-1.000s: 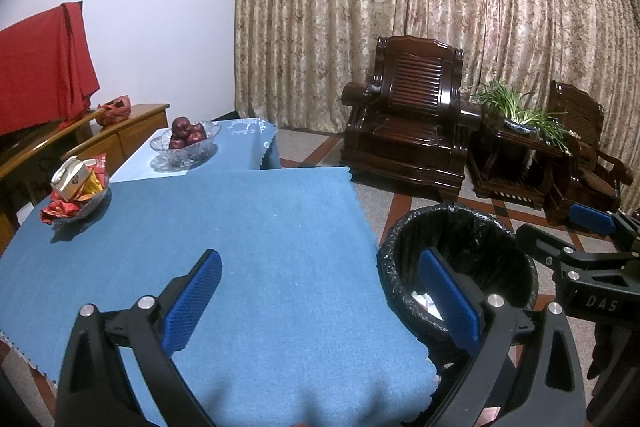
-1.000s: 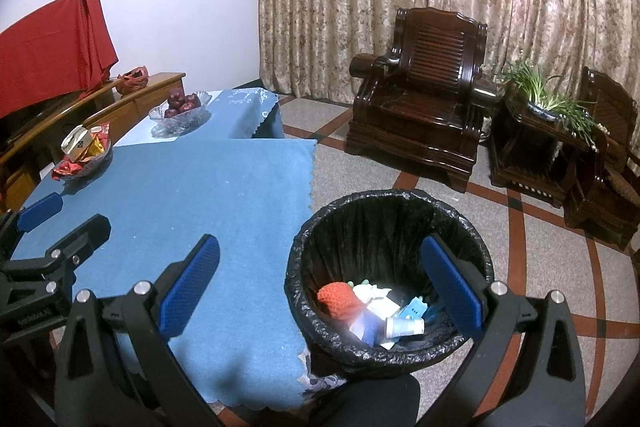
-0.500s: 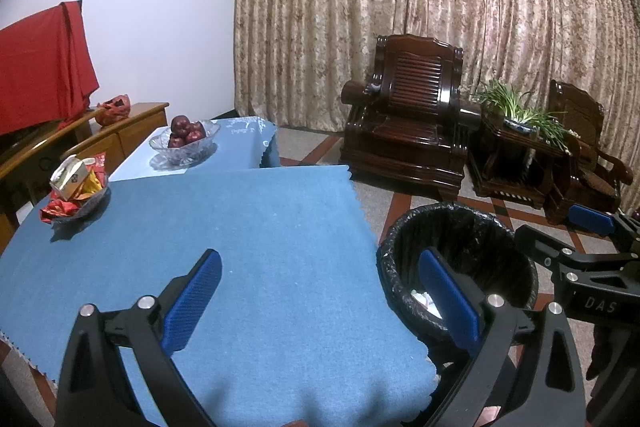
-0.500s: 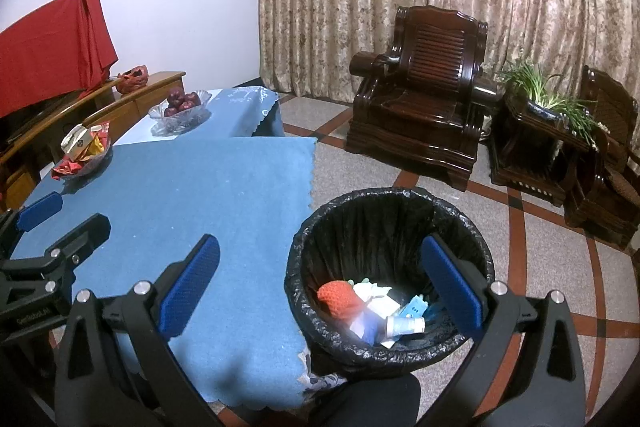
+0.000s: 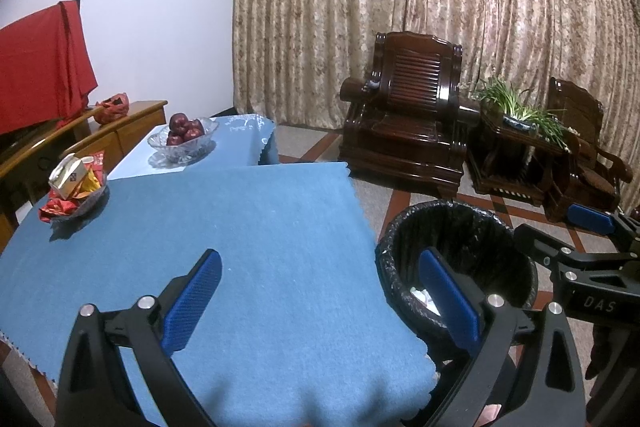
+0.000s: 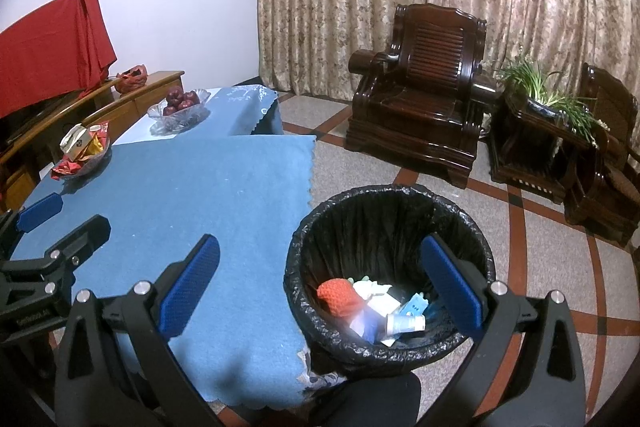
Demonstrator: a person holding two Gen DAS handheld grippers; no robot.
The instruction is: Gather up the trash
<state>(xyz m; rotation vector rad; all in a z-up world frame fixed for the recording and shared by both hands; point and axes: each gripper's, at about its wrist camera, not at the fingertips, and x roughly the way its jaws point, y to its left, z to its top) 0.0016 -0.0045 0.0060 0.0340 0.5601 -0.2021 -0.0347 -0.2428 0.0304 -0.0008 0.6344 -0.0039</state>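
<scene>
Right wrist view: right gripper (image 6: 320, 283) hangs with fingers spread wide, empty, above the near rim of the bin (image 6: 460, 215). Trash (image 6: 372, 303) lies on the bin's bottom. Left gripper (image 5: 320, 291), also wide and empty, is left of the bin over the blue tablecloth (image 5: 224, 227). Beyond the bin stands a dark wooden armchair (image 6: 420, 95).

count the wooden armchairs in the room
2: one armchair against the curtain, one at the right edge beyond the plant stand. More may sit out of frame.
</scene>
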